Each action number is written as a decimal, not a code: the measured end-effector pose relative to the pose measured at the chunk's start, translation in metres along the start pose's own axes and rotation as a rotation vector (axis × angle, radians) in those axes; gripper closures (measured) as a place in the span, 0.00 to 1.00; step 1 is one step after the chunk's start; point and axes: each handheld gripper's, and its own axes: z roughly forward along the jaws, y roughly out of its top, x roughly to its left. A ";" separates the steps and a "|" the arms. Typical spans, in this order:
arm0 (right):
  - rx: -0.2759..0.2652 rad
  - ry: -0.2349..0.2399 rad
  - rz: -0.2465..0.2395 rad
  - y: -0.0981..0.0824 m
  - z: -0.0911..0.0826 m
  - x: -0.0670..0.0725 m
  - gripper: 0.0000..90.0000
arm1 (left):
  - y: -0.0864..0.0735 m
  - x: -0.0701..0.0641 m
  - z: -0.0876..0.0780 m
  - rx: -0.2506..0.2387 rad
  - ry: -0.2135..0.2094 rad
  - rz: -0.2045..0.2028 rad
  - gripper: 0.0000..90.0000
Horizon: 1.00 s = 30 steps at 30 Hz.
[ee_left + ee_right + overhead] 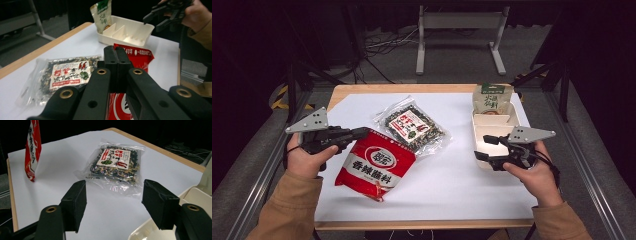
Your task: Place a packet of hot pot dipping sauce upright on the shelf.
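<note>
Gripping the red sachet [376, 168] by its top edge, the left gripper [360, 132] holds it clamped.
Right gripper [485, 148] hovers over the white tray [511, 115], jaws apart and empty.

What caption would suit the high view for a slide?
Left tongs lift a red sachet by its edge; right tongs wait open over the white tray.

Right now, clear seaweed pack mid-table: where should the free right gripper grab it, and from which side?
Likely the flat sealed margin of the clear pack nearest the right gripper. The pack lies flat on the white table, its bulky middle too wide for a pinch; the thin empty border there sticks out toward the open jaws. Come in low from the tray side, jaws level with the table.
</note>
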 end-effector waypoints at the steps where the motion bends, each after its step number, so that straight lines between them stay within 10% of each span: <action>1: -0.001 0.002 -0.001 0.000 0.000 0.000 0.40 | 0.000 -0.002 0.000 -0.014 -0.015 0.000 1.00; 30: -0.025 0.114 -0.071 0.014 0.019 0.022 0.39 | 0.036 -0.046 0.046 -0.134 -0.227 0.075 1.00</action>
